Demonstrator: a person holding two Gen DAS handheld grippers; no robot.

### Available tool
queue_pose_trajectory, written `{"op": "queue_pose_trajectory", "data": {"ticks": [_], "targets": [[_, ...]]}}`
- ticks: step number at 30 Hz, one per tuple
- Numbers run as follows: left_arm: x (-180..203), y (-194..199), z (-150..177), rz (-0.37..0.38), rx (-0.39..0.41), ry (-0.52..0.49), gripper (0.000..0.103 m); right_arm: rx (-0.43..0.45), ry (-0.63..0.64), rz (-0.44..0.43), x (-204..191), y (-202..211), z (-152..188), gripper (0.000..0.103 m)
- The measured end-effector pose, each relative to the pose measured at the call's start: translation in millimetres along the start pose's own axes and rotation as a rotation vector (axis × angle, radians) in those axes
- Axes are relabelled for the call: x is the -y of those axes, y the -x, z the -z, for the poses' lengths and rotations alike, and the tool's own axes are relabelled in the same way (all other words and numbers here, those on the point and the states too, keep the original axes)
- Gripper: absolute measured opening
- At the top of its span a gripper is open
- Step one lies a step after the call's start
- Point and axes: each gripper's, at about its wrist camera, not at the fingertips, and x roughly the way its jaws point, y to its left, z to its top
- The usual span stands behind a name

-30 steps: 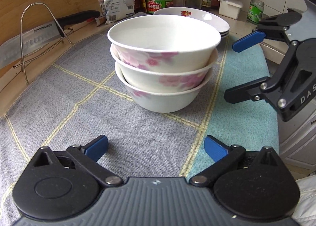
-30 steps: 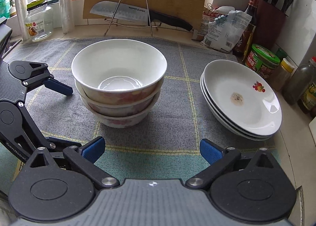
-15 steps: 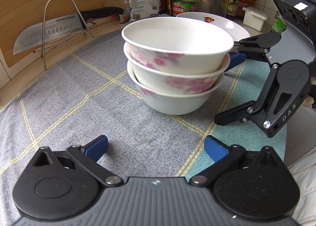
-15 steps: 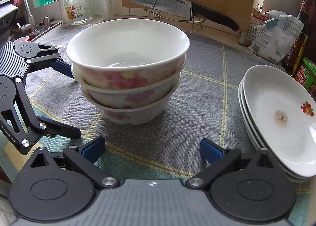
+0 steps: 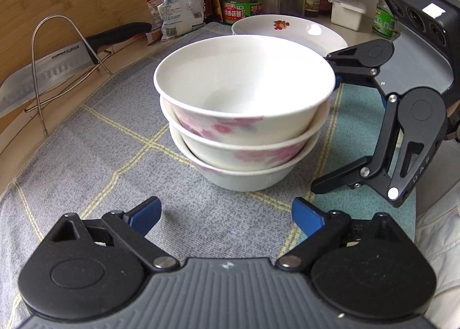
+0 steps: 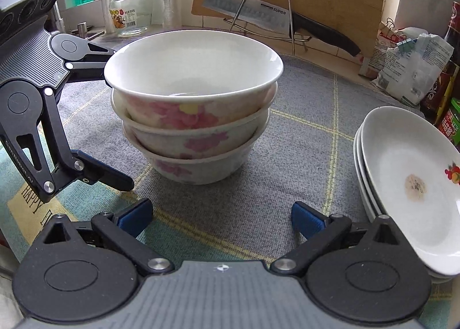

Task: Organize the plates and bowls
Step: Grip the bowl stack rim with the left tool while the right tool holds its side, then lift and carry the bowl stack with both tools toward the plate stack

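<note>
Approaching the stack of three bowls (image 5: 244, 116) from both sides seems to be the step in hand, and to do it well I would bring each gripper in low and level, so that the pads meet the wall of the bowls and not only the thin rim, because glazed porcelain is slippery and the top bowl sits loose in the one under it. The left gripper (image 5: 227, 215) has just been closing a little, but its jaws are still wide apart and nothing is between them; only the cloth mat (image 5: 95, 162) shows in the gap. The right gripper (image 6: 221, 215) is also wide open and holds nothing. The bowls stand upright on the mat, straight ahead of each gripper and a little apart from the fingertips, not yet touched as far as I can see. In the left wrist view the right gripper stands just beside the right side of the stack, one finger near the top rim and one near the base; whether it touches I cannot tell. The stack of plates (image 6: 408, 182) lies on the mat near the bowls, to the right of the right gripper.
</note>
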Motion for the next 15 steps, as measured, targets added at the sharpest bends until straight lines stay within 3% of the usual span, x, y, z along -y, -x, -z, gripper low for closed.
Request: {"op": "queue_pose_trajectory", "data": {"ticks": [5, 8, 15], "targets": [[-13, -5, -3, 0.095, 0.021, -0.094, 0.094, -0.038, -0.006, 0.013, -1, -4, -9, 0.103], [-20, -9, -5, 0.138, 0.025, -0.136, 0.088, -0.055, 0.004, 0.022, -3, -6, -14, 0.103], [-25, -11, -9, 0.187, 0.02, -0.202, 0.085, -0.028, 0.073, -0.007, -4, -1, -32, 0.099]]}}
